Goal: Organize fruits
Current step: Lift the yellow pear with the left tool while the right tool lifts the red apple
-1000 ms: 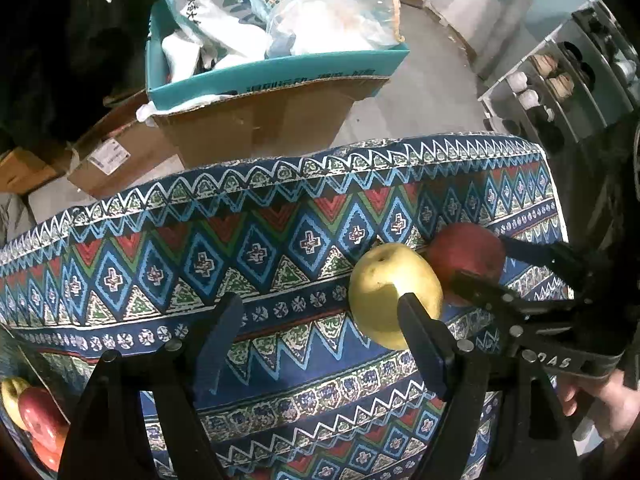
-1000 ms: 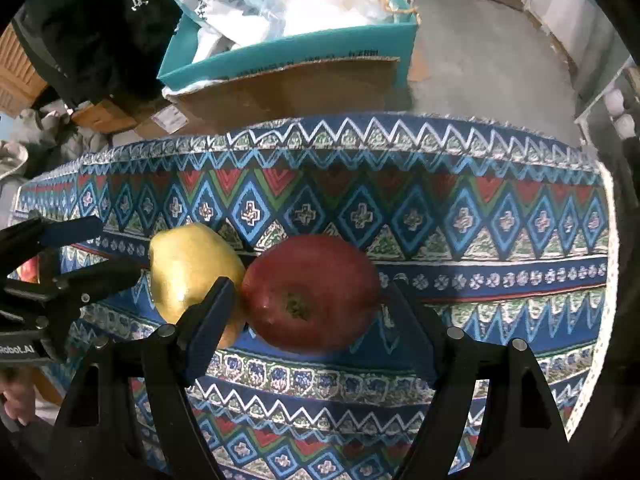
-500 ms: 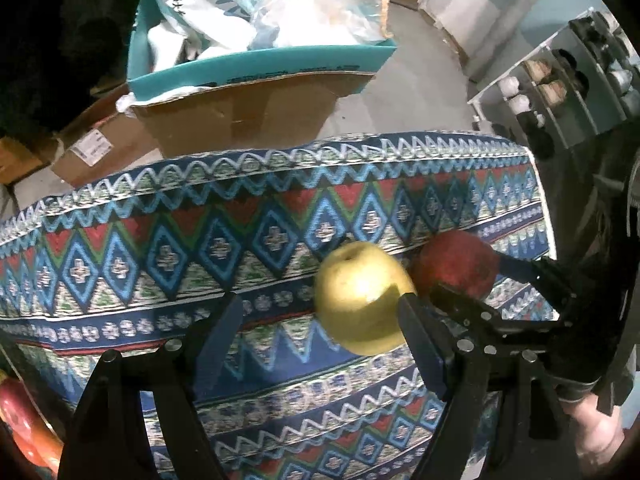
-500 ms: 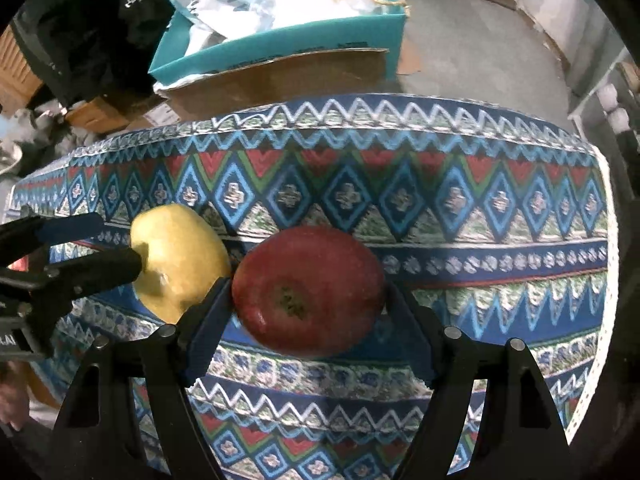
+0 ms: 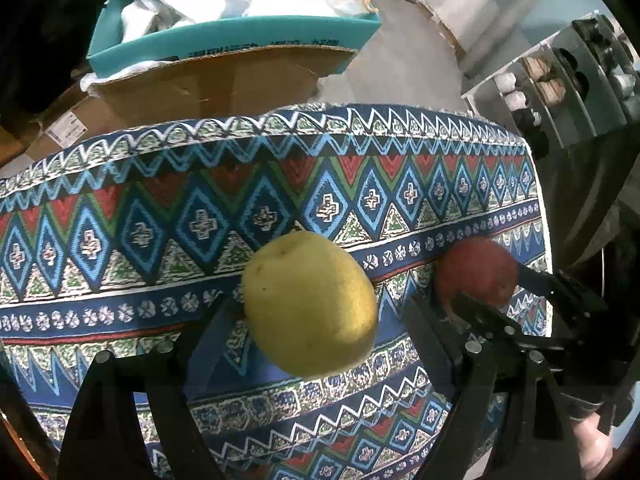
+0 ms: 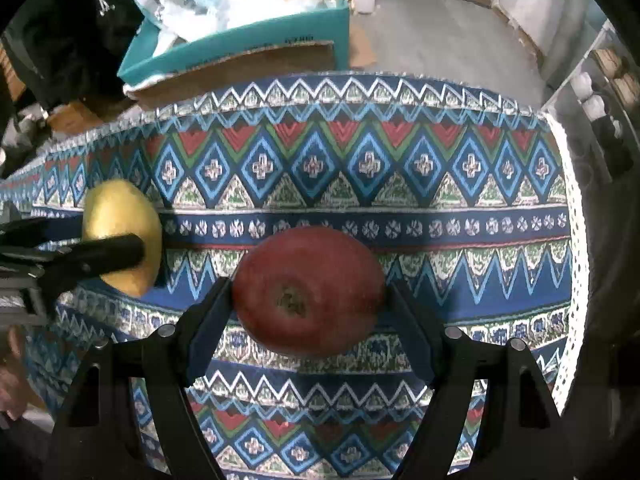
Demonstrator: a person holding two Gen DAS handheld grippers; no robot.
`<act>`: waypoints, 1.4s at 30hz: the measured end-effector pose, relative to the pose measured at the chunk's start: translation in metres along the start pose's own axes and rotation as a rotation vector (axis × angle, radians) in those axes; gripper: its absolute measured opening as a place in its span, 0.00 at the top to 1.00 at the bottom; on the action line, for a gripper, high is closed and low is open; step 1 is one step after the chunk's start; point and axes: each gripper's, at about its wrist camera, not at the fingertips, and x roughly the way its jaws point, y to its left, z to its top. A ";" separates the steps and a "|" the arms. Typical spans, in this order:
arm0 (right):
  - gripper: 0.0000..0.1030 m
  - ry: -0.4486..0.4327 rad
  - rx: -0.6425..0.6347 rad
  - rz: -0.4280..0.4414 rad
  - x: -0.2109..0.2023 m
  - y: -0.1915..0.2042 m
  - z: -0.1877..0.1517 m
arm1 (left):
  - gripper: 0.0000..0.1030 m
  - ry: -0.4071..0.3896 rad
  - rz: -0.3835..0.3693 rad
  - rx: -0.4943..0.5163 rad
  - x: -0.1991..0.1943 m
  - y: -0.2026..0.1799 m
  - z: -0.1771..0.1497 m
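Note:
A yellow apple (image 5: 310,304) rests on the patterned tablecloth (image 5: 160,220). My left gripper (image 5: 320,312) points down over it with its jaws opening. The apple sits between them and a gap shows at the right finger (image 5: 420,328). A red apple (image 6: 308,292) lies stem-end toward the camera, with my right gripper (image 6: 310,296) shut on it and both pads against its sides. The right wrist view has the yellow apple (image 6: 120,216) to the left, crossed by a finger (image 6: 104,256) of the left gripper. The left wrist view has the red apple (image 5: 476,272) to the right.
Beyond the table's far edge stands a teal and brown cardboard box (image 5: 240,40) stuffed with plastic bags. A grey shelf unit (image 5: 560,80) stands at the right. The cloth's right edge (image 6: 576,240) runs close to the red apple. A hand (image 5: 592,452) shows at bottom right.
The two apples touched before and now stand apart. My right gripper moved right with the red apple. My left gripper came down over the yellow apple and widened its jaws.

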 end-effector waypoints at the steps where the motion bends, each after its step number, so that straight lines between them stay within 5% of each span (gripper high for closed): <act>1: 0.24 0.000 0.000 0.002 0.000 -0.001 0.000 | 0.16 0.001 0.004 0.002 0.003 -0.002 0.001; 7: 0.24 -0.002 0.006 0.006 0.002 -0.001 0.002 | 0.18 0.035 0.034 0.027 0.017 -0.009 0.004; 10: 0.23 0.002 0.002 0.003 0.007 -0.001 0.004 | 0.34 0.020 0.077 0.074 0.015 -0.012 0.003; 14: 0.23 0.001 0.001 0.005 0.009 -0.002 0.005 | 0.33 0.016 0.069 0.083 0.012 -0.008 0.002; 24: 0.24 -0.034 -0.025 -0.047 0.006 0.013 0.003 | 0.33 -0.029 0.190 0.166 -0.004 -0.003 -0.019; 42: 0.24 -0.136 -0.088 -0.025 -0.048 0.060 0.002 | 0.33 -0.133 0.224 0.181 -0.081 0.022 -0.033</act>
